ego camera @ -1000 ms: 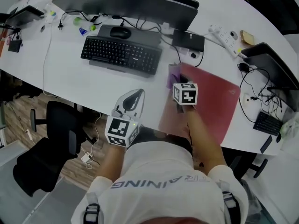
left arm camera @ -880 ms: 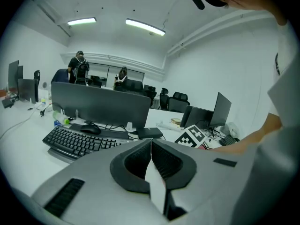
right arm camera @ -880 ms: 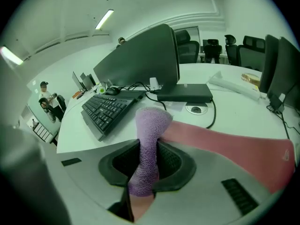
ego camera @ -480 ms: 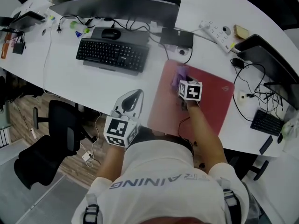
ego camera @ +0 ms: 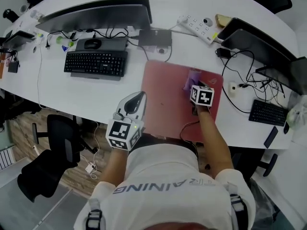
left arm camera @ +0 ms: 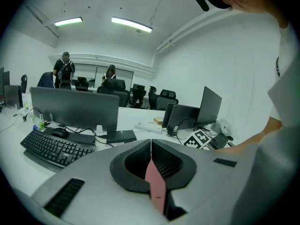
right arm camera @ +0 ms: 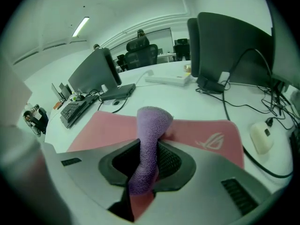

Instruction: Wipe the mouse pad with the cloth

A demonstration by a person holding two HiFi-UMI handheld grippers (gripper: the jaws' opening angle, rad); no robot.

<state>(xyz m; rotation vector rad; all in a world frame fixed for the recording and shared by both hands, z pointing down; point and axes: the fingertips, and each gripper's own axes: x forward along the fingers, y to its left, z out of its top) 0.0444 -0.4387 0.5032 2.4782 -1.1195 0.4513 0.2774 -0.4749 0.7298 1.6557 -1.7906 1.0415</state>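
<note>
A large red mouse pad point(ego camera: 168, 99) point(right arm camera: 197, 130) lies on the white desk point(ego camera: 86, 87). A purple cloth point(ego camera: 192, 79) point(right arm camera: 149, 139) rests on the pad's far right part. My right gripper point(ego camera: 195, 88) point(right arm camera: 146, 165) is shut on this cloth, which sticks out forward between the jaws. Off the desk's near edge, to the left of the pad, my left gripper point(ego camera: 136, 99) point(left arm camera: 151, 150) is held shut with nothing in it.
A black keyboard point(ego camera: 96, 63) and mouse point(ego camera: 92, 43) lie left of the pad, under a monitor point(ego camera: 96, 14). A power strip point(ego camera: 196, 27), a second monitor point(right arm camera: 229, 46), a white mouse point(right arm camera: 260, 137) and cables point(ego camera: 240, 80) crowd the right. An office chair point(ego camera: 48, 157) stands below the desk.
My right gripper has slid the cloth rightward across the pad, from its left part to its right part. The left gripper has stayed put.
</note>
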